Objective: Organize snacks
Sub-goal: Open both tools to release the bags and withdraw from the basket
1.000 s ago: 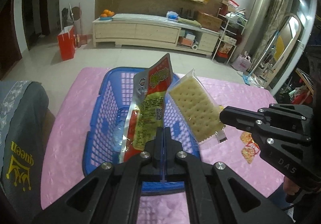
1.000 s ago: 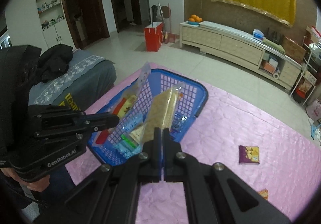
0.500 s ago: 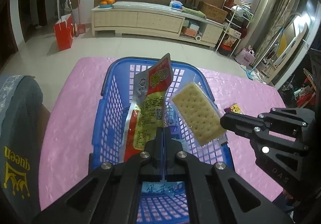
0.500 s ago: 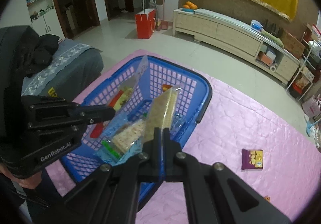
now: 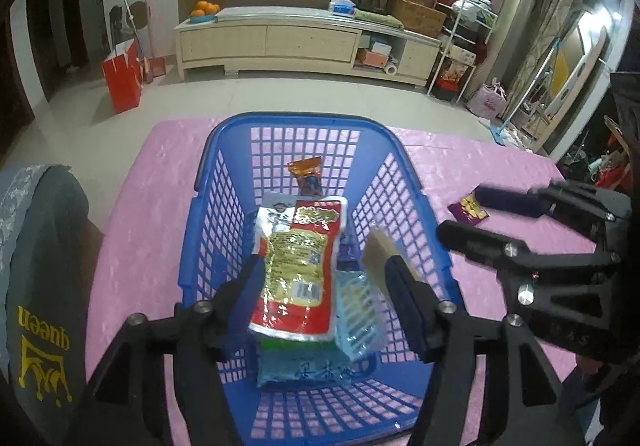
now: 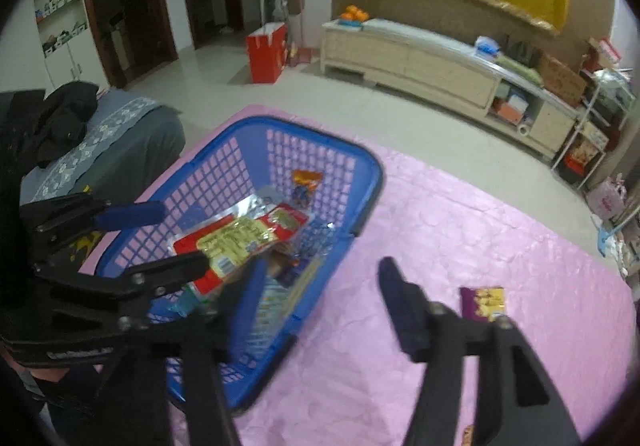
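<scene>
Basket: a blue plastic basket with latticed walls stands on the table, which is covered by a pink cloth.
Basket contents, top: a red and yellow snack pouch with silver edges lies tilted across the other packs, its top edge toward the far wall.
Basket contents, right side: a cracker pack in clear wrap stands on edge against the right wall, partly blurred.
Basket contents, below: a light blue packet with printed characters lies on the floor of the basket, under the pouch.
Basket contents, far end: a small orange snack packet lies near the far wall.
Outside the basket: a purple snack packet lies flat on the pink cloth, well apart from the basket to its right.
Left gripper: poised above the basket and angled down into it; its fingers have just been opening and now stand wide, with the pouch below and between them, not pressed by either pad.
Right gripper: angled down over the basket's right rim and the cloth; its fingers have just been opening and stand wide, holding nothing.
Relation: the two grippers are side by side, each visible in the other's view.
</scene>
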Demonstrator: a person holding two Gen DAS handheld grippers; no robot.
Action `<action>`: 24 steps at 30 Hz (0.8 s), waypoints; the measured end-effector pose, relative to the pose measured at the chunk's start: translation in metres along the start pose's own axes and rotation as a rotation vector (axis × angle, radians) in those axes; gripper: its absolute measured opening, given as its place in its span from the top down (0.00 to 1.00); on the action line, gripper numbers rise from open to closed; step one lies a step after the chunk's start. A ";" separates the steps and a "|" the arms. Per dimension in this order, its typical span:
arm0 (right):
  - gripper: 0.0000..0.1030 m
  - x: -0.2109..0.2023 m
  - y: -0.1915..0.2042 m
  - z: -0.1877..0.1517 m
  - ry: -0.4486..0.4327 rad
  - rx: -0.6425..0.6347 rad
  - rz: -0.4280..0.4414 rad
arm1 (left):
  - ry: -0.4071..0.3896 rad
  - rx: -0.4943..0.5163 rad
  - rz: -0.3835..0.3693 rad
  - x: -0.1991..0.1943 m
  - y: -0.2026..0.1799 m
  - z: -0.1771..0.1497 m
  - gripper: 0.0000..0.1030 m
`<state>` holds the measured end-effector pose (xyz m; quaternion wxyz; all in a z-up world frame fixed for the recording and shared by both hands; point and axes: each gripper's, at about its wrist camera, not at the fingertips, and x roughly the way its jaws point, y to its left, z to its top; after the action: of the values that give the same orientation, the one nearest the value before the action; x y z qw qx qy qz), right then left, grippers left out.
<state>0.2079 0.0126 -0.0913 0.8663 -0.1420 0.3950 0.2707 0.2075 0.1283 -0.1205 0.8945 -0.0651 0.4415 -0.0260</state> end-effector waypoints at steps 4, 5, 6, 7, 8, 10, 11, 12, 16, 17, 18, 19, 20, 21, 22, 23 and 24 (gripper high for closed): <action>0.26 -0.022 -0.013 -0.007 -0.014 0.042 -0.004 | -0.027 0.002 -0.009 -0.018 -0.009 -0.002 0.32; 0.25 -0.028 -0.016 -0.009 -0.022 0.047 -0.014 | -0.032 0.007 -0.008 -0.023 -0.012 -0.002 0.30; 0.23 -0.036 -0.019 -0.012 -0.024 0.051 -0.025 | -0.036 0.012 -0.001 -0.028 -0.016 -0.002 0.29; 0.22 -0.040 -0.023 -0.014 -0.028 0.055 -0.029 | -0.042 0.017 0.004 -0.032 -0.020 -0.003 0.27; 0.19 -0.048 -0.026 -0.018 -0.036 0.060 -0.034 | -0.048 0.020 0.002 -0.035 -0.023 -0.004 0.27; 0.16 -0.061 -0.033 -0.025 -0.047 0.073 -0.050 | -0.058 0.022 -0.007 -0.044 -0.033 -0.006 0.26; 0.16 -0.068 -0.037 -0.029 -0.049 0.079 -0.060 | -0.061 0.024 -0.010 -0.046 -0.037 -0.007 0.26; 0.16 -0.073 -0.041 -0.033 -0.053 0.083 -0.066 | -0.066 0.028 -0.014 -0.050 -0.043 -0.008 0.26; 0.15 -0.092 -0.061 -0.051 -0.055 0.113 -0.091 | -0.075 0.053 -0.037 -0.057 -0.066 -0.013 0.24; 0.14 -0.097 -0.067 -0.056 -0.058 0.126 -0.099 | -0.075 0.059 -0.042 -0.058 -0.072 -0.014 0.24; 0.14 -0.101 -0.072 -0.061 -0.061 0.136 -0.109 | -0.074 0.065 -0.046 -0.058 -0.079 -0.015 0.24; 0.14 -0.105 -0.079 -0.066 -0.062 0.150 -0.122 | -0.074 0.072 -0.050 -0.058 -0.086 -0.015 0.24; 0.14 -0.107 -0.082 -0.068 -0.061 0.157 -0.125 | -0.073 0.077 -0.053 -0.057 -0.094 -0.015 0.24; 0.14 -0.110 -0.089 -0.073 -0.058 0.167 -0.129 | -0.072 0.080 -0.058 -0.056 -0.099 -0.017 0.24; 0.14 -0.111 -0.094 -0.076 -0.056 0.173 -0.134 | -0.067 0.083 -0.068 -0.055 -0.107 -0.017 0.24; 0.14 -0.113 -0.100 -0.080 -0.055 0.179 -0.140 | -0.063 0.084 -0.073 -0.053 -0.113 -0.018 0.24; 0.14 -0.115 -0.107 -0.086 -0.055 0.185 -0.149 | -0.059 0.085 -0.077 -0.051 -0.119 -0.019 0.24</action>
<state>0.1556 -0.1546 -0.0559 0.9039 -0.0831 0.3828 0.1719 0.1631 0.0138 -0.0752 0.9075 -0.0448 0.4105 -0.0773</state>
